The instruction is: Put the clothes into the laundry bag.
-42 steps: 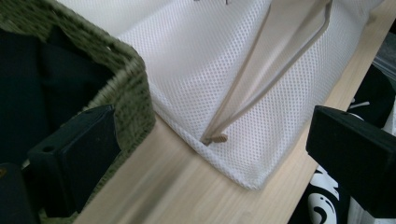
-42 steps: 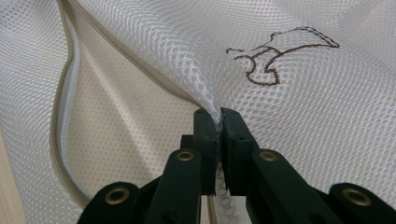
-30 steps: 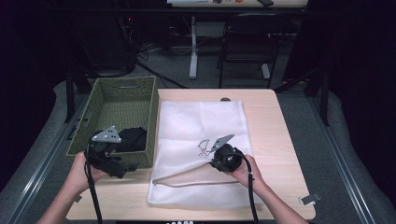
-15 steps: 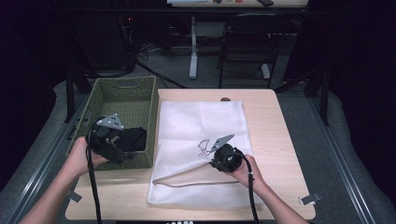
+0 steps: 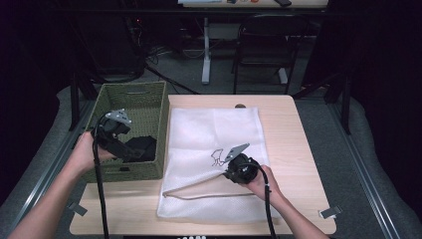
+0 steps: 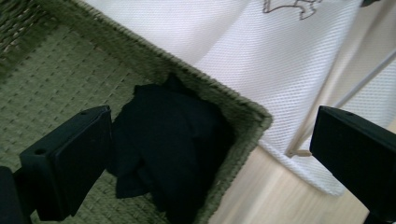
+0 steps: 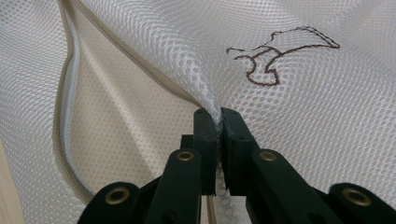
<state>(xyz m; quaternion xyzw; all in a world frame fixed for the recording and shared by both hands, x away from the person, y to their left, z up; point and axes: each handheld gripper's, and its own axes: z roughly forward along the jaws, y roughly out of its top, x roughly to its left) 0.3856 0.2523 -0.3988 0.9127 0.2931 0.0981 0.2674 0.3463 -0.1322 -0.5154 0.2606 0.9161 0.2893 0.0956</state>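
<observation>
A white mesh laundry bag (image 5: pixel 214 134) with a small embroidered figure (image 5: pixel 217 157) lies flat on the wooden table; its zipper mouth (image 5: pixel 209 195) gapes toward the near edge. My right gripper (image 5: pixel 227 171) is shut on the bag's upper layer by the zipper, and the mesh (image 7: pixel 261 42) bunches between its pads (image 7: pixel 205 140). A black garment (image 5: pixel 141 148) lies crumpled in the near right corner of the green woven basket (image 5: pixel 130 94). My left gripper (image 5: pixel 130 153) hangs open over that garment (image 6: pixel 170 140), its fingers (image 6: pixel 70 158) spread wide and apart from the cloth.
The basket (image 6: pixel 219 98) stands left of the bag, its wall touching the bag's edge. Bare wood (image 5: pixel 291 129) lies to the right of the bag. A chair (image 5: pixel 263 45) and a desk leg (image 5: pixel 205 50) stand on the floor beyond the table's far edge.
My left gripper has moved from the basket's near wall up and away from the person, to above the black garment. The right gripper has kept its hold on the bag.
</observation>
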